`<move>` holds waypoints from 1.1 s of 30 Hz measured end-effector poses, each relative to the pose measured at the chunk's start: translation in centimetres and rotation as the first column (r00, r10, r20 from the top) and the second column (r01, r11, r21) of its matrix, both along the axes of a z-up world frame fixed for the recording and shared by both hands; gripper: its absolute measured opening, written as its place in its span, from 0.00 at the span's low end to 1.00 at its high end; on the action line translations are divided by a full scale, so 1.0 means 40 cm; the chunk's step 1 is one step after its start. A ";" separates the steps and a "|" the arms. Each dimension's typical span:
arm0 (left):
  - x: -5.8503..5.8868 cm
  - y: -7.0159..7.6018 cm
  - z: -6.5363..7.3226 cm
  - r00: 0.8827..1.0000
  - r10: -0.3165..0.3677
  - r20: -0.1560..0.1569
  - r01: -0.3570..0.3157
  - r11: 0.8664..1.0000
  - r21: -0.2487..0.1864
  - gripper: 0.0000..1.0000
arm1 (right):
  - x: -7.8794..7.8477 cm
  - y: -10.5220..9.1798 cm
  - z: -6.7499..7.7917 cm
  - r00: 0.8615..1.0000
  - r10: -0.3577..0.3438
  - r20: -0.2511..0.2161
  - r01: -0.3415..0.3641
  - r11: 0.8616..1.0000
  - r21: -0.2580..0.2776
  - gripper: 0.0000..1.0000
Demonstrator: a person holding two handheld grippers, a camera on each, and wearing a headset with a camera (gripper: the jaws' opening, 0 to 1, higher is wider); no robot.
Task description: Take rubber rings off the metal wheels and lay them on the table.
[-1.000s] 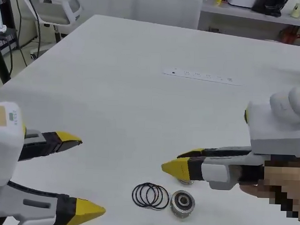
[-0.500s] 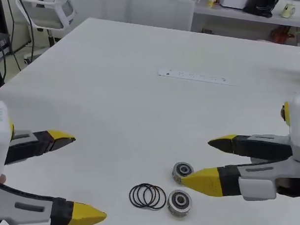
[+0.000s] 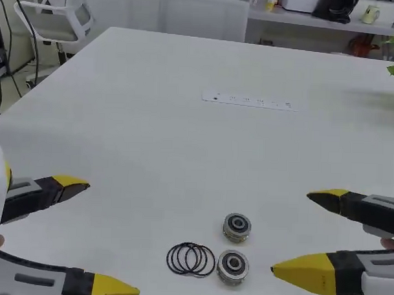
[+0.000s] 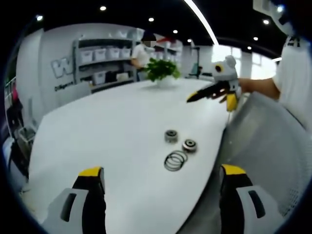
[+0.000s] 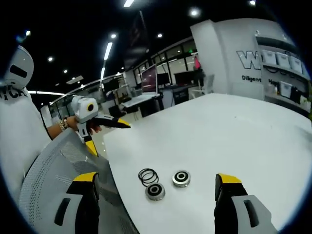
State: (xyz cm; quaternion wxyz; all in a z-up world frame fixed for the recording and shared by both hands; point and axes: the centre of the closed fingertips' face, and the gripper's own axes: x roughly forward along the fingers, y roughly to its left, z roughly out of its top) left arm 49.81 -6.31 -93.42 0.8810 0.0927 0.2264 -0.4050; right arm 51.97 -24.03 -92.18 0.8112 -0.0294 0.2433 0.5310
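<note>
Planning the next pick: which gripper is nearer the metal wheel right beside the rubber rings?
Right. The right gripper hangs open just right of that wheel, its lower jaw tip close beside it. The left gripper is open farther off, beyond the rubber rings.

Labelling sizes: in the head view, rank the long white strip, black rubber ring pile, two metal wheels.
1. long white strip
2. black rubber ring pile
3. near metal wheel and far metal wheel look alike
</note>
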 end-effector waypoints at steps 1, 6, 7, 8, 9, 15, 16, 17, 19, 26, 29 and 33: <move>-0.001 -0.001 -0.002 1.000 -0.003 0.001 0.003 1.000 -0.001 0.99 | -0.003 -0.005 -0.009 1.000 -0.002 -0.004 0.002 1.000 -0.009 0.99; -0.006 0.007 -0.024 0.999 0.015 -0.048 -0.015 1.000 -0.005 0.99 | -0.020 -0.042 -0.061 0.999 -0.019 -0.035 0.017 0.998 -0.062 0.99; -0.007 0.008 -0.028 0.998 0.018 -0.054 -0.018 1.000 -0.003 0.99 | -0.021 -0.048 -0.068 0.999 -0.026 -0.040 0.023 0.997 -0.069 0.99; -0.008 0.009 -0.031 0.998 0.021 -0.058 -0.021 1.000 -0.001 0.98 | -0.023 -0.056 -0.078 0.998 -0.037 -0.048 0.033 0.996 -0.078 0.99; -0.009 0.011 -0.036 0.998 0.024 -0.063 -0.024 1.000 0.004 0.98 | -0.025 -0.061 -0.083 0.998 -0.042 -0.052 0.037 0.996 -0.082 0.99; -0.013 0.008 -0.047 0.996 0.030 -0.078 -0.030 1.000 0.002 0.98 | -0.041 -0.085 -0.116 0.994 -0.066 -0.084 0.057 0.992 -0.109 0.97; -0.015 0.005 -0.049 0.996 0.028 -0.080 -0.028 1.000 0.001 0.98 | -0.043 -0.087 -0.119 0.994 -0.069 -0.086 0.059 0.992 -0.112 0.96; -0.016 0.003 -0.051 0.996 0.026 -0.082 -0.026 1.000 0.000 0.98 | -0.045 -0.090 -0.123 0.993 -0.073 -0.090 0.062 0.991 -0.115 0.96; -0.019 0.000 -0.056 0.996 0.022 -0.087 -0.022 1.000 0.003 0.98 | -0.047 -0.093 -0.128 0.991 -0.081 -0.104 0.069 0.991 -0.115 0.94; -0.026 0.001 -0.070 0.994 0.025 -0.106 -0.023 1.000 0.016 0.97 | -0.052 -0.101 -0.141 0.988 -0.093 -0.120 0.076 0.988 -0.138 0.92; -0.028 -0.001 -0.070 0.994 0.028 -0.110 -0.028 1.000 0.004 0.97 | -0.057 -0.103 -0.149 0.988 -0.087 -0.126 0.067 0.986 -0.153 0.91; -0.027 0.006 -0.076 0.993 0.040 -0.112 -0.038 0.999 0.017 0.97 | -0.064 -0.106 -0.155 0.988 -0.079 -0.131 0.056 0.984 -0.170 0.90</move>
